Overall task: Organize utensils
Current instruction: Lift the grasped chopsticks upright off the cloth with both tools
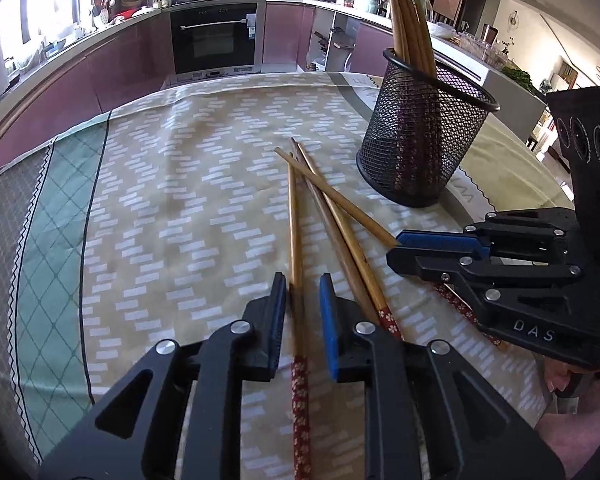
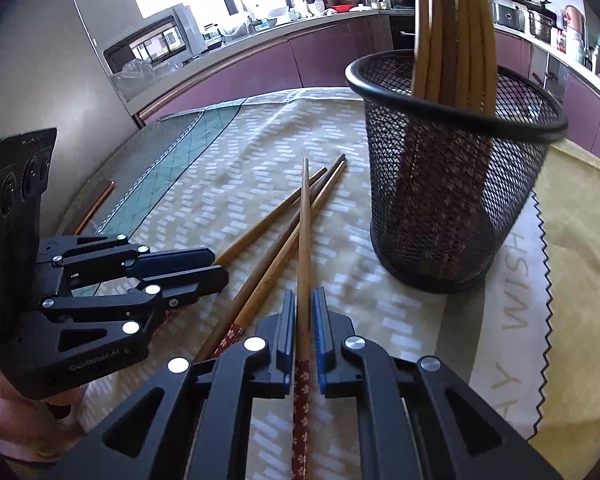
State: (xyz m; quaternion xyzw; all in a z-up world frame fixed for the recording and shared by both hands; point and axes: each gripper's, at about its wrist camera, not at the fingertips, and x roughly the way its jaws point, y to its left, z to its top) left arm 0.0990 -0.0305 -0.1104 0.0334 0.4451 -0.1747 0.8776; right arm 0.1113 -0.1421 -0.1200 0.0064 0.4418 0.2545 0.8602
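Note:
Several wooden chopsticks with red flowered ends lie crossed on the patterned tablecloth [image 1: 172, 200]. My left gripper [image 1: 302, 278] straddles one chopstick [image 1: 295, 216]; a gap shows beside its right pad, so it is open. In the right wrist view the left gripper [image 2: 219, 266] sits at the left. My right gripper [image 2: 304, 293] is shut on another chopstick [image 2: 305, 216], which crosses over two loose chopsticks [image 2: 268, 272]. From the left wrist view the right gripper [image 1: 393, 249] shows at the right. A black mesh holder [image 1: 420, 140] [image 2: 448, 184] stands just beyond with several chopsticks [image 1: 408, 20] upright in it.
The table's far edge [image 1: 260, 76] faces purple kitchen cabinets and a built-in oven [image 1: 214, 36]. A grey appliance [image 2: 60, 40] rises close at the table's left. A hand [image 2: 20, 412] holds the left gripper's body. A pale yellow cloth [image 2: 580, 280] lies right of the holder.

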